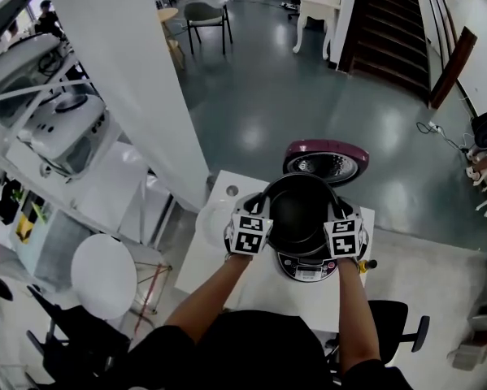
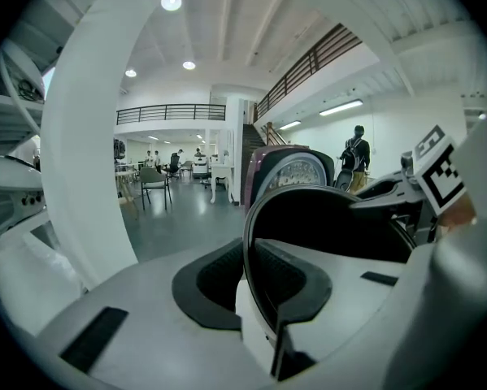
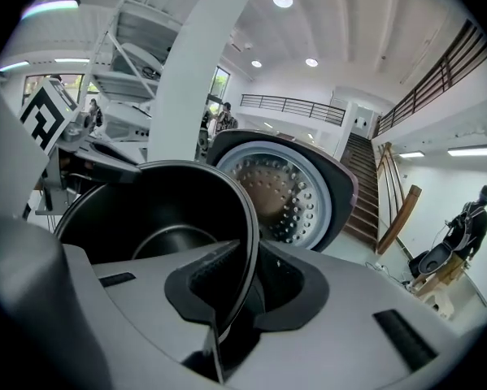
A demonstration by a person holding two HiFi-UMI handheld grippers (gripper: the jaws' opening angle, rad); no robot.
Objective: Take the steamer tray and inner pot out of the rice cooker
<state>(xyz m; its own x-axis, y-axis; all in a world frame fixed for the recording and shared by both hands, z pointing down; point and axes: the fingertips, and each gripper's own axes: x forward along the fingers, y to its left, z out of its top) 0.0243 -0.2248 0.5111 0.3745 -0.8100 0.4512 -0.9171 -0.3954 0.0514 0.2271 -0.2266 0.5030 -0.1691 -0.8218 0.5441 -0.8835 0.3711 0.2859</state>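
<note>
Head view: a person holds a gripper in each hand. The left gripper (image 1: 258, 214) pinches the left edge of the black pot (image 1: 298, 210). The right gripper (image 1: 337, 216) pinches the right edge. The pot hangs just above the rice cooker (image 1: 308, 270), which stands on a white table (image 1: 227, 279). The cooker's purple lid (image 1: 324, 159) stands open behind the pot. A big white pillar (image 1: 129, 71) is close on the left. A round white stool (image 1: 103, 276) is beside the table, and a chair (image 1: 206, 16) stands far off on the grey floor.

Left gripper view: the left gripper (image 2: 258, 283) has its jaws nearly together, tight on the pot's (image 2: 332, 226) thin edge. The lid (image 2: 292, 173) shows behind the pot. The pillar (image 2: 76, 177) blocks much of the room. The right gripper (image 2: 438, 169) shows across the pot.

Right gripper view: the right gripper (image 3: 241, 287) is squeezed on the pot's (image 3: 158, 218) edge too. The lid (image 3: 280, 189), with its dotted metal plate, is right behind. Stairs (image 3: 365, 185) rise beyond it.
</note>
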